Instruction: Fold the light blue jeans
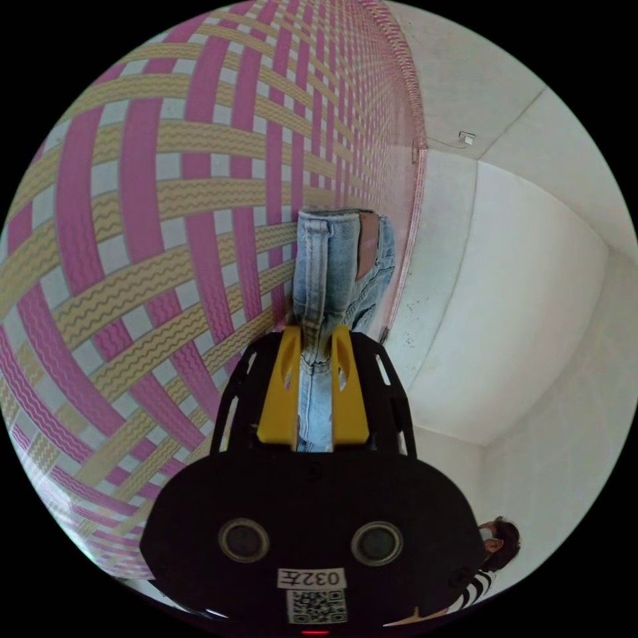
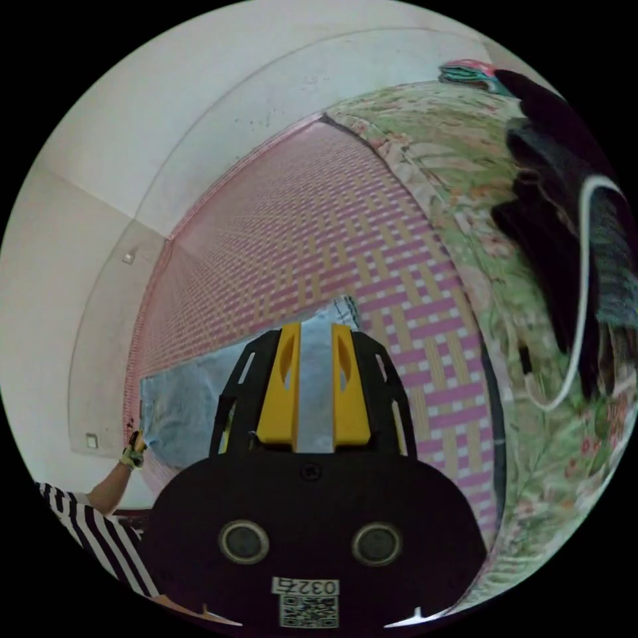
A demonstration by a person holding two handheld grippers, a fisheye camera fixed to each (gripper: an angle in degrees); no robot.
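1. In the left gripper view, the left tool (image 1: 312, 345) clamps the waistband edge of the light blue jeans (image 1: 342, 266), both yellow jaws pressing on denim.
2. In the right gripper view, the right tool (image 2: 316, 345) has denim between its jaws, gripping the jeans (image 2: 193, 399) at another edge.
3. The jeans hang stretched over the pink-and-yellow woven mat (image 2: 319, 252).
4. Bare mat spreads widely beyond; a floral bedspread (image 2: 478, 199) borders one side, white wall (image 1: 531, 299) another.

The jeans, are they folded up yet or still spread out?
Still spread out: the light blue jeans hang stretched between the left claw and right claw above the woven mat.
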